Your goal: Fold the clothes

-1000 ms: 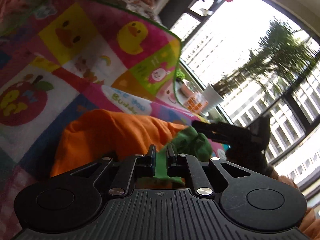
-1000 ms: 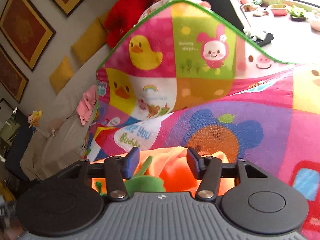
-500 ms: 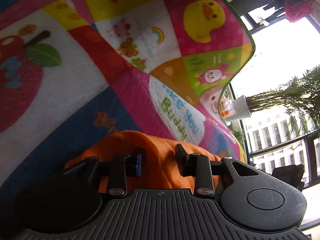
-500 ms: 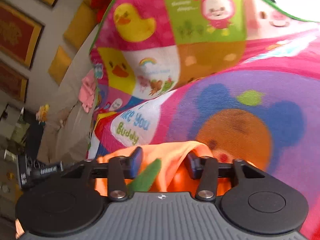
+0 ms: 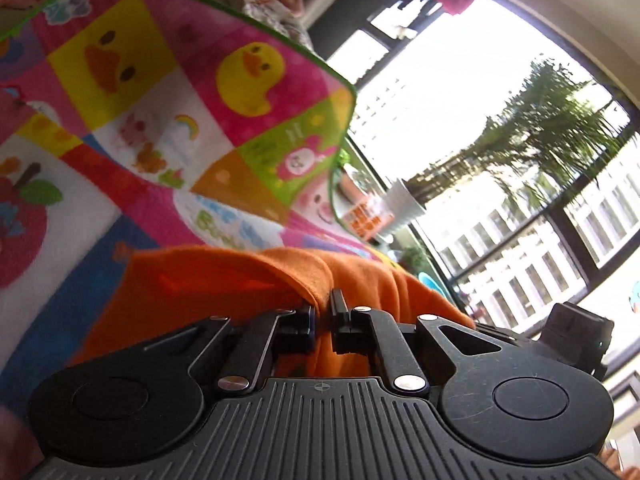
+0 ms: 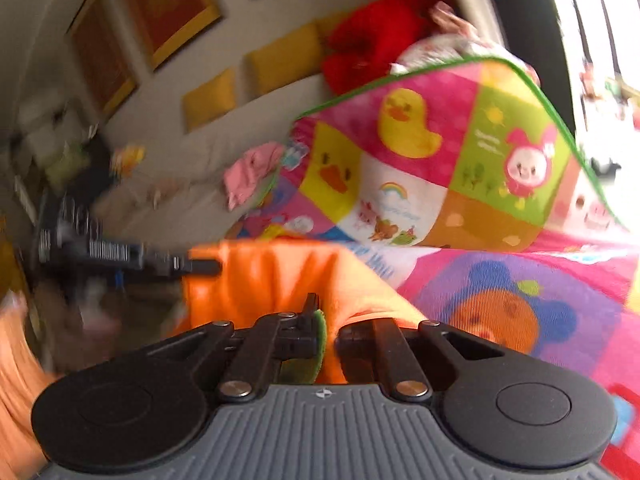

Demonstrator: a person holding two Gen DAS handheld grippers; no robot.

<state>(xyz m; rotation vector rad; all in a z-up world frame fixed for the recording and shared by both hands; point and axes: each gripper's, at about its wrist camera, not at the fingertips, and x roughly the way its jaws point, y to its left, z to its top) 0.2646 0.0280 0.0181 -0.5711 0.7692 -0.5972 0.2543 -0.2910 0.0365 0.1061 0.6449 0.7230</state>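
Pinching the orange cloth point(image 5: 224, 280) between nearly closed fingers, my left gripper point(image 5: 323, 312) and right gripper point(image 6: 326, 316) each held it above the blanket point(image 6: 520, 280).

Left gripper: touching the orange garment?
Touching. The left wrist view shows the left gripper nearly shut on a fold of the orange garment, cloth pinched between its fingers.

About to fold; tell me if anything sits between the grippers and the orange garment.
Nothing visible does. The left gripper and right gripper are each shut on the orange garment, held above the blanket.
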